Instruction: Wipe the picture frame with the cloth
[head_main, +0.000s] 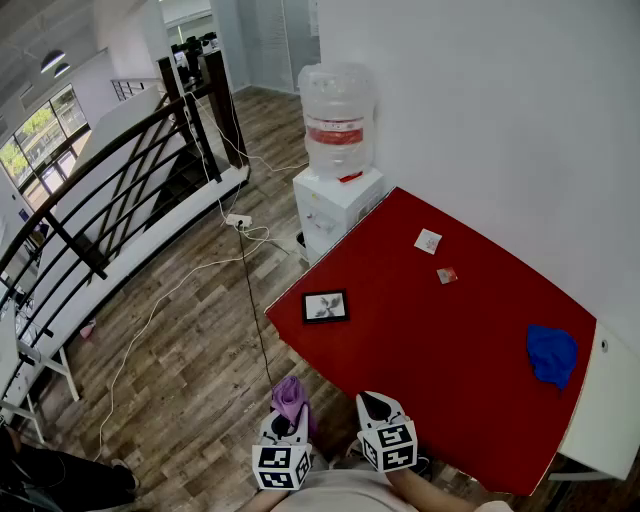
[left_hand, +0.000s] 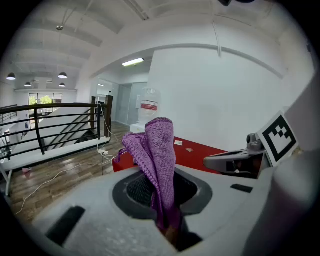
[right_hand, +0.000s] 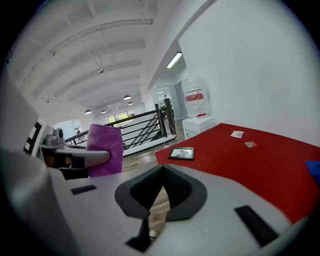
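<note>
Small black-rimmed rectangular picture frame (head_main: 325, 306) with a pale print, lying flat near the left corner of the red table (head_main: 430, 340), touched by nothing. Purple knitted cloth (head_main: 289, 398) pinched upright in the left hand-held gripper (head_main: 288, 420), off the table's near edge. Right hand-held gripper (head_main: 375, 403) beside it, jaws together on nothing.

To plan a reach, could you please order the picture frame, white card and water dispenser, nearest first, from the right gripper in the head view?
1. picture frame, left corner of table
2. white card, far side
3. water dispenser, beyond it

Black picture frame (head_main: 325, 306) lies flat; purple cloth (left_hand: 161, 150) stands bunched upright.
</note>
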